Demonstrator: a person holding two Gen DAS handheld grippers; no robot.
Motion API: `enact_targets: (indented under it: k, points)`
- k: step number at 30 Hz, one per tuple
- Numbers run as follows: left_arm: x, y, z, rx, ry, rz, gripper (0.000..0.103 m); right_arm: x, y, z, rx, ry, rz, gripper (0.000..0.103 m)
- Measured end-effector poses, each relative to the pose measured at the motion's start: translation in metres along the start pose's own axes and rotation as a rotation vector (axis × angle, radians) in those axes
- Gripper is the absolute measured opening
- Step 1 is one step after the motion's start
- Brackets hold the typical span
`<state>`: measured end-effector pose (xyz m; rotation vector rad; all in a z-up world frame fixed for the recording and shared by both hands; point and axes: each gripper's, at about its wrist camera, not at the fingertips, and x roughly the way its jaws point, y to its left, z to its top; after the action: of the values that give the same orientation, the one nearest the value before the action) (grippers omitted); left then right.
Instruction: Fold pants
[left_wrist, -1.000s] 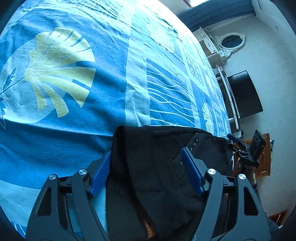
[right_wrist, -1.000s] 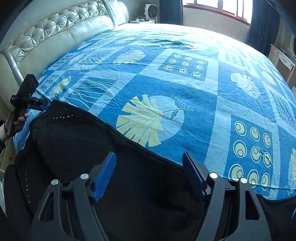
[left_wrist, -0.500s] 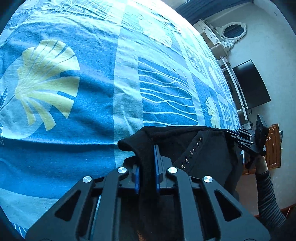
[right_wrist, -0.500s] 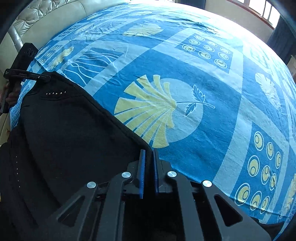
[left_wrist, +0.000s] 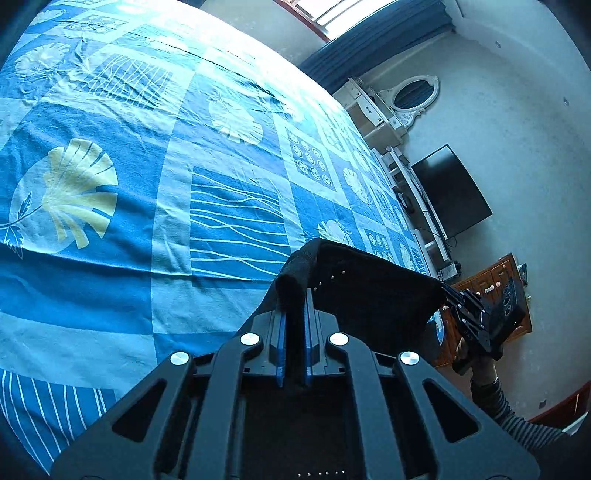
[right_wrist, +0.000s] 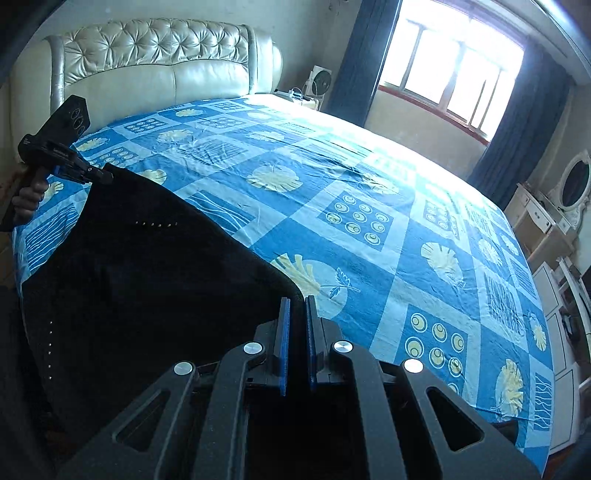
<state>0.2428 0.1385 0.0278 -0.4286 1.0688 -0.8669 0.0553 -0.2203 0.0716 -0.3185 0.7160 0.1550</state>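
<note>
Hand-held grippers (left_wrist: 293, 295) (right_wrist: 297, 301) clamped on black pants (right_wrist: 140, 280)

Black pants (right_wrist: 140, 280) with small stud rows — held up by two corners. The top edge is taut; the cloth hangs over the bed's edge.

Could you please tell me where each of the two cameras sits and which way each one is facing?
Left wrist: sits on the left tongs, faces across the bed toward the TV wall; its fingers pinch the black pants; the right tongs show beyond.
Right wrist: sits on the right tongs, faces headboard and window; the left tongs show far left.
Shared: pants, bedspread, each other's tongs.
</note>
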Motion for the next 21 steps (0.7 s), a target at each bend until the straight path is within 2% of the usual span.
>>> enact_targets:
  k: [8,11,16,19,21]
  points:
    - [-0.038,-0.013,-0.061,-0.018,-0.044,-0.023,0.007,-0.034,0.058,-0.067,-0.038,0.025,0.044,0.008]
    - [-0.049,-0.006,-0.087,-0.044,-0.034,0.004,0.007,-0.031,0.074,-0.094,-0.044,0.082,0.084,0.008]
    - [-0.059,0.025,-0.123,-0.131,-0.007,0.056,0.010,-0.018,0.091,-0.130,-0.065,0.162,0.104,0.008]
    - [-0.053,0.044,-0.143,-0.194,0.048,0.071,0.012,-0.011,0.099,-0.143,-0.082,0.192,0.107,0.008]
    - [-0.046,0.046,-0.154,-0.180,0.081,0.148,0.013,-0.009,0.101,-0.145,-0.085,0.203,0.105,0.008]
